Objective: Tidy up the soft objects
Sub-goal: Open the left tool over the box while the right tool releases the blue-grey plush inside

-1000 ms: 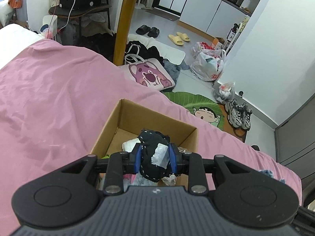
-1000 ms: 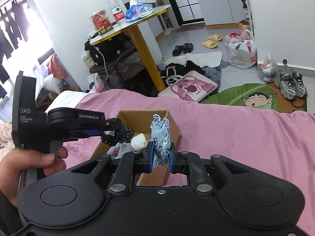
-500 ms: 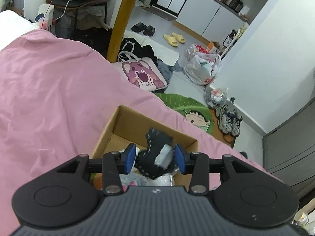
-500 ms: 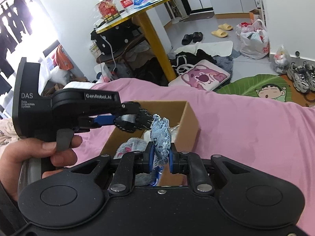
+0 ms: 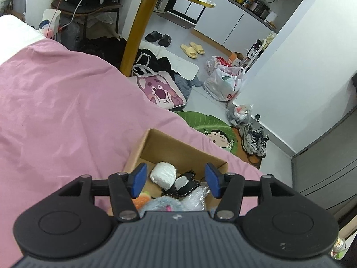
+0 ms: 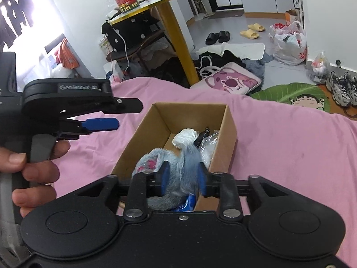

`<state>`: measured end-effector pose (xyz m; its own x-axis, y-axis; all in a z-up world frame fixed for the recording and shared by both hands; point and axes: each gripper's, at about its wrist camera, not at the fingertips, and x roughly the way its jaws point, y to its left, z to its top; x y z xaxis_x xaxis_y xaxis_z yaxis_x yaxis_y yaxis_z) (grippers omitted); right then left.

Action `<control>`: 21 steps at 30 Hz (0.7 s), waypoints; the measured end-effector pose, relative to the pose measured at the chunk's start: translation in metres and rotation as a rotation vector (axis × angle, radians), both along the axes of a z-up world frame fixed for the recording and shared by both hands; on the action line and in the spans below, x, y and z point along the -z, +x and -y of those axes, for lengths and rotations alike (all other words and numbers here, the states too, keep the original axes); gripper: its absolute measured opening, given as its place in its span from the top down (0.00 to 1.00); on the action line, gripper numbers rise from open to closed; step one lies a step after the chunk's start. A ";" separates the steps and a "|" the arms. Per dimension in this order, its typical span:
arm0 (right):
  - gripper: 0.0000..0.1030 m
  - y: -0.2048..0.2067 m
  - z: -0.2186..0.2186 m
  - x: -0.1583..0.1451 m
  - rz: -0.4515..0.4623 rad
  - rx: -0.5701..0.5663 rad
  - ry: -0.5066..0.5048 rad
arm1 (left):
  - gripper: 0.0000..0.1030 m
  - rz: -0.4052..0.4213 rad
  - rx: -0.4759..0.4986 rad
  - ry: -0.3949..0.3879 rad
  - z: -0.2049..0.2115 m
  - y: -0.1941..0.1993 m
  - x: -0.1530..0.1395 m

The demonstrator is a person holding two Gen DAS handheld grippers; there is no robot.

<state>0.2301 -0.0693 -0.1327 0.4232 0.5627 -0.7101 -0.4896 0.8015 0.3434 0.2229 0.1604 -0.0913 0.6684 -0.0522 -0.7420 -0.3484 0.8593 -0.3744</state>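
From my right wrist camera, the far left shows what the left one cannot: a person's hand wrapped around the left hand-held gripper, which hovers left of the cardboard box over the pink bedsheet. Its blue pads stand apart with nothing between them; the left wrist view confirms this, jaws spread wide above the box.

The box sits open on the bed and is my landmark. Inside it, the left wrist view shows a white rolled bundle toward the far wall, with a black stitched fabric piece just right of it, an orange item at the near left corner and crinkled clear plastic at the near right. The right wrist view adds the grey plush toy with pink paw marks filling the near half of the box, and a scrap of blue fabric below it.

The right hand-held gripper hangs over the near end of the box, jaws partly spread on either side of the plush's tail; I cannot tell whether the pads touch it.

Left and right of the box, the sheet lies bare and wrinkled. Beyond its far wall the bed edge drops to the floor, where a pink bear bag and a green leaf mat lie.
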 end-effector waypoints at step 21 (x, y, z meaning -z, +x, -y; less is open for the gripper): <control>0.50 -0.036 0.051 -0.062 0.053 0.124 0.039 | 0.19 -0.006 0.126 0.104 0.029 -0.054 -0.053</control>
<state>0.1941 -0.1201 -0.0703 0.5277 0.5304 -0.6635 -0.4058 0.8436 0.3516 0.1690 0.1315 -0.0386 0.6570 -0.0578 -0.7517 -0.2377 0.9303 -0.2794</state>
